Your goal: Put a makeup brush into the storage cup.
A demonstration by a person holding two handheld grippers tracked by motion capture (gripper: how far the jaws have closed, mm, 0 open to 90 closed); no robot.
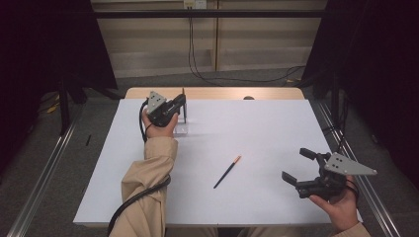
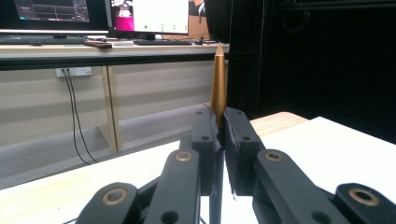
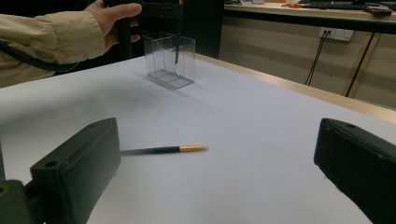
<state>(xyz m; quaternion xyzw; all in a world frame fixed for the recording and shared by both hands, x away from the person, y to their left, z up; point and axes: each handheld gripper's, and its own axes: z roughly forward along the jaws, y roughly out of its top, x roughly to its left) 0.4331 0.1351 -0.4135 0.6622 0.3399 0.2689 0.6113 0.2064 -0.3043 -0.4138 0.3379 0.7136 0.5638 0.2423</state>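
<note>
No writing or brand can be read on anything here. Your left hand-held gripper (image 2: 219, 135) is clamped on an upright pen (image 2: 218, 84) with a gold-coloured tapered end and a dark lower part, standing in the clear plastic box (image 3: 170, 60). A second pen (image 1: 227, 172), black with an orange-gold end, lies flat on the white tabletop (image 1: 267, 128), well apart from that box. Your right hand-held gripper (image 1: 299, 165) stands wide, holding nothing.

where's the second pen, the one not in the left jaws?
In the high view the loose pen lies flat mid-table on the white sheet, between the arms, nearer the open right gripper.
</note>
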